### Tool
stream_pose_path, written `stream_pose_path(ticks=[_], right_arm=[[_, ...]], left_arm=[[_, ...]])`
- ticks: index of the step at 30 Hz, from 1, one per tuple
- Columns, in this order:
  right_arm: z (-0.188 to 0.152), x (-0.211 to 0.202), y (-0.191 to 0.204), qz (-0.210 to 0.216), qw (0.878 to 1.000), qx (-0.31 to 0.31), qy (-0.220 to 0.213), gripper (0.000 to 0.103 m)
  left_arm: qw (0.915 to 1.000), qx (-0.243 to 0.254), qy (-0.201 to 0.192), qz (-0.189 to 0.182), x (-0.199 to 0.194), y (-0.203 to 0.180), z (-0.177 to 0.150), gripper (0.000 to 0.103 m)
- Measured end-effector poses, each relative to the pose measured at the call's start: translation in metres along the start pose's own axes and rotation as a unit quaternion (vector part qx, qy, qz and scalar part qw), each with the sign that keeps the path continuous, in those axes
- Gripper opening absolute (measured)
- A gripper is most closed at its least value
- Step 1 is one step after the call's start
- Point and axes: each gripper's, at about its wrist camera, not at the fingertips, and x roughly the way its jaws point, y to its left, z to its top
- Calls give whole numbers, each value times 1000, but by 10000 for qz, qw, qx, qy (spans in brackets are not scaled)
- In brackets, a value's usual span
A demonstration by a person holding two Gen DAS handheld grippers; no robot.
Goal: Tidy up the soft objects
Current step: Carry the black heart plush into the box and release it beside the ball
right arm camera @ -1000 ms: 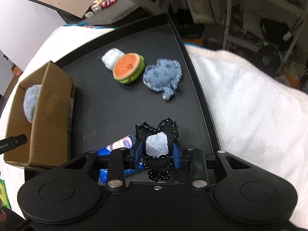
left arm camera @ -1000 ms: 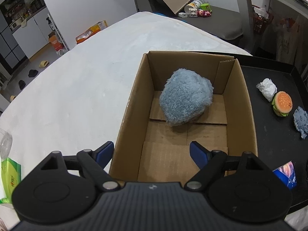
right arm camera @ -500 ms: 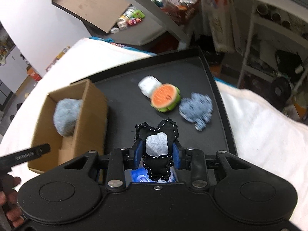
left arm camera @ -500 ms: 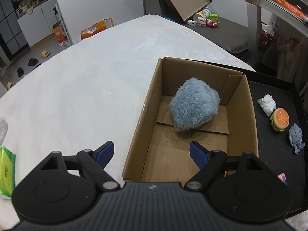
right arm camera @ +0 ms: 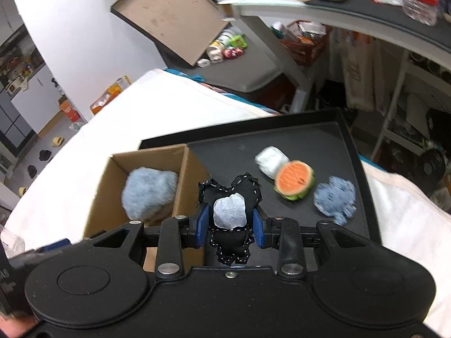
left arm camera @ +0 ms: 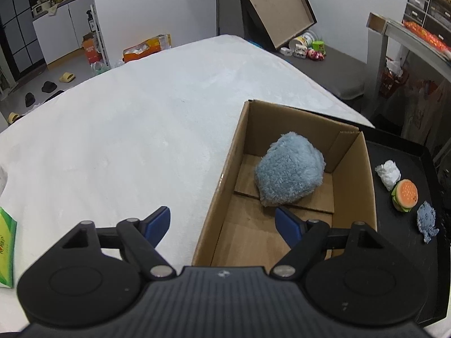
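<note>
An open cardboard box (left arm camera: 352,174) (right arm camera: 191,186) stands on the white bed with a fluffy light-blue plush (left arm camera: 290,173) (right arm camera: 149,191) inside. My right gripper (right arm camera: 229,219) is shut on a black stitched plush with a white patch (right arm camera: 229,211), held in the air just right of the box's near end. My left gripper (left arm camera: 222,222) straddles the box's near left wall; its jaws are closing with no soft object between them. On the black tray (right arm camera: 324,138) (left arm camera: 406,152) lie a white soft lump (right arm camera: 270,159) (left arm camera: 390,171), a burger toy (right arm camera: 294,180) (left arm camera: 406,195) and a blue denim plush (right arm camera: 335,198) (left arm camera: 427,221).
The white bed cover (left arm camera: 126,129) spreads wide to the left of the box. A green packet (left arm camera: 7,250) lies at the bed's near left edge. A desk (right arm camera: 366,8) and shelves stand beyond the tray, and a board (left arm camera: 270,2) leans on the wall.
My right gripper rose with the black plush and swung left toward the box. My left gripper drew back and left, so the box now sits further right in its view.
</note>
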Motion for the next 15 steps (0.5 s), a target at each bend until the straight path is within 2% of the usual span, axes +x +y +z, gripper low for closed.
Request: stream_pose_path(ticks=[4, 6, 9, 13, 15], right_arm=[[6, 4, 15, 103, 9999, -104, -20, 32], [8, 7, 23, 141, 9998, -160, -26, 32], [10, 13, 35, 172, 9996, -231, -19, 33], [13, 23, 51, 194, 9992, -338, -1, 33], [14, 28, 59, 185, 9991, -383, 7, 33]], left_arm=[[9999, -93, -69, -86, -1, 5, 1, 74], [9998, -142, -71, -127, 0, 8, 0, 62], [9995, -232, -17, -200, 3, 13, -1, 52], [9993, -255, 7, -269, 6, 15, -2, 45], [9990, -288, 44, -328, 8, 18, -3, 38]])
